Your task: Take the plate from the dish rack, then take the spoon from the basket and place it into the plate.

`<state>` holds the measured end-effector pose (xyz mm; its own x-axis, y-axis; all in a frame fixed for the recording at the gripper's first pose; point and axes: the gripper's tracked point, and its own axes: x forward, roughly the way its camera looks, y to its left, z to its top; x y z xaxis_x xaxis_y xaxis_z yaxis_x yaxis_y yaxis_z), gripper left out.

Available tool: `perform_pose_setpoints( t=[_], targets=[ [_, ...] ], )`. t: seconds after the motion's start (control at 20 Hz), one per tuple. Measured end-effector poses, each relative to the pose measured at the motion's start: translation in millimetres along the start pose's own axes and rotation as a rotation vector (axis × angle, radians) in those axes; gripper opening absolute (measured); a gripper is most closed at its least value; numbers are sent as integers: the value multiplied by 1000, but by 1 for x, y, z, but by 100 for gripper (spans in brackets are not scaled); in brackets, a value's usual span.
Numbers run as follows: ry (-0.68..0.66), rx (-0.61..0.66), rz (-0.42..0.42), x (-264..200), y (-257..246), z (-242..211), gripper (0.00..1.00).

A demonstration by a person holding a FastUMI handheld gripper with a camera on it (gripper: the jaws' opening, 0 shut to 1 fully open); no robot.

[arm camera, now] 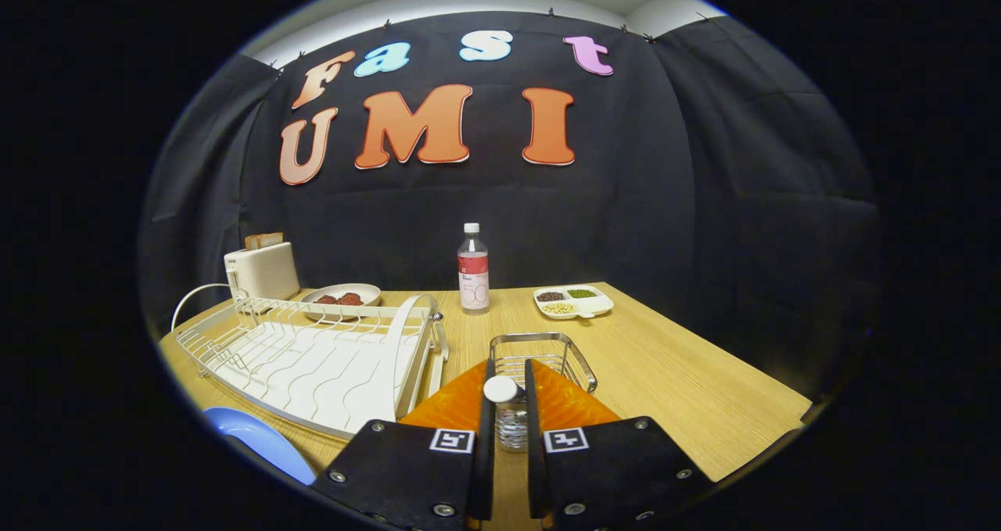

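We see the spoon (503, 394) upright between the gripper (507, 414) fingers, which clench its handle just before the wire basket (547, 353). The blue plate (258, 437) lies at eight o'clock beside the white dish rack (313, 359). Beyond stands a water bottle (473, 269), its label too small to read; toaster (262, 271) at ten o'clock.

The worktop (688, 390) looks like pale wood-grain laminate, smooth and matt. The dish rack (313, 351) is white coated wire; the basket (547, 351) is bright, shiny metal wire. The far bottle (473, 269) is clear glossy plastic. The near-left plate (258, 437) looks smooth blue plastic.
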<state>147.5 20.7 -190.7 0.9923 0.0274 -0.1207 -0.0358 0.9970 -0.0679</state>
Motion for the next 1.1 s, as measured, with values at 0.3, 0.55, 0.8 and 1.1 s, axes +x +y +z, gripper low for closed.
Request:
perform_pose_setpoints(
  t=[0.3, 0.55, 0.8, 1.1],
  targets=[
    [-60, -29, 7, -3, -6, 21, 4],
    [-70, -31, -10, -25, -16, 49, 3],
    [-104, -45, -12, -69, -14, 100, 3],
    [-96, -20, 32, -129, 31, 124, 3]
  ],
)
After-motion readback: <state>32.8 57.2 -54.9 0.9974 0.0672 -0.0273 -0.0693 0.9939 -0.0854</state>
